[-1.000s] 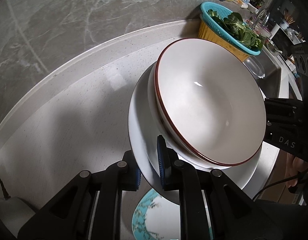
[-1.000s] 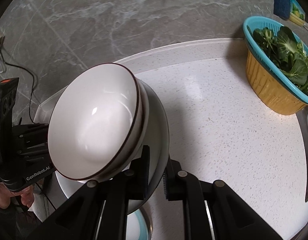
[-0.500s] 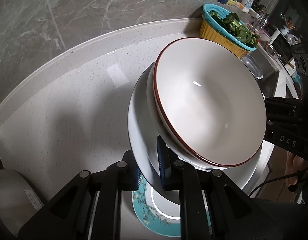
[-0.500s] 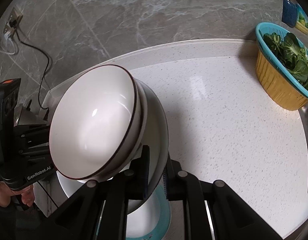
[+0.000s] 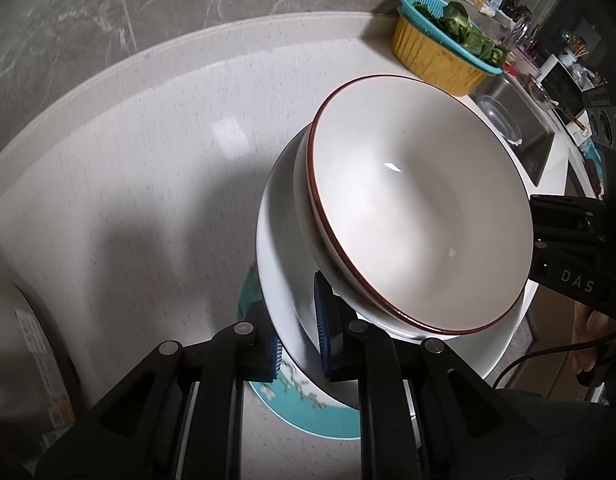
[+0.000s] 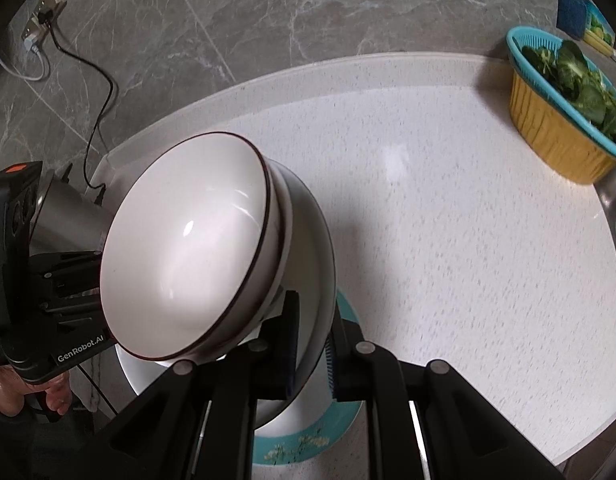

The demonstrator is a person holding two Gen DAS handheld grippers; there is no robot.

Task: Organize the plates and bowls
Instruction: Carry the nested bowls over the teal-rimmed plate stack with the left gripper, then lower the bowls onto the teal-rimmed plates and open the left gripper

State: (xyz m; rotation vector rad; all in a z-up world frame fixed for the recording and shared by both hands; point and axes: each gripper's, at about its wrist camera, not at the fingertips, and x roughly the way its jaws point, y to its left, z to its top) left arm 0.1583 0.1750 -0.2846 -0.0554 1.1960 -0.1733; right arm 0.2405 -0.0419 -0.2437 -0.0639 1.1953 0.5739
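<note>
Bowls point(image 5: 420, 208) stacked on white plate point(image 5: 279, 248), both tools point(image 5: 297, 344) point(image 6: 310, 352) pinching its rim, teal plate point(image 5: 308, 412) beneath mostly hidden.

Right hand-held gripper point(image 6: 312, 344) clamping white plate point(image 6: 320, 256) rim — bowls point(image 6: 183, 248) stacked atop

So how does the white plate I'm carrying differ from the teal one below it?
The white plate is plain, held in the air by both tongs on its rim, with bowls stacked on it. The teal plate has a flower-patterned teal rim with a white middle, lies flat on the counter and carries nothing visible. Both are round.
</note>
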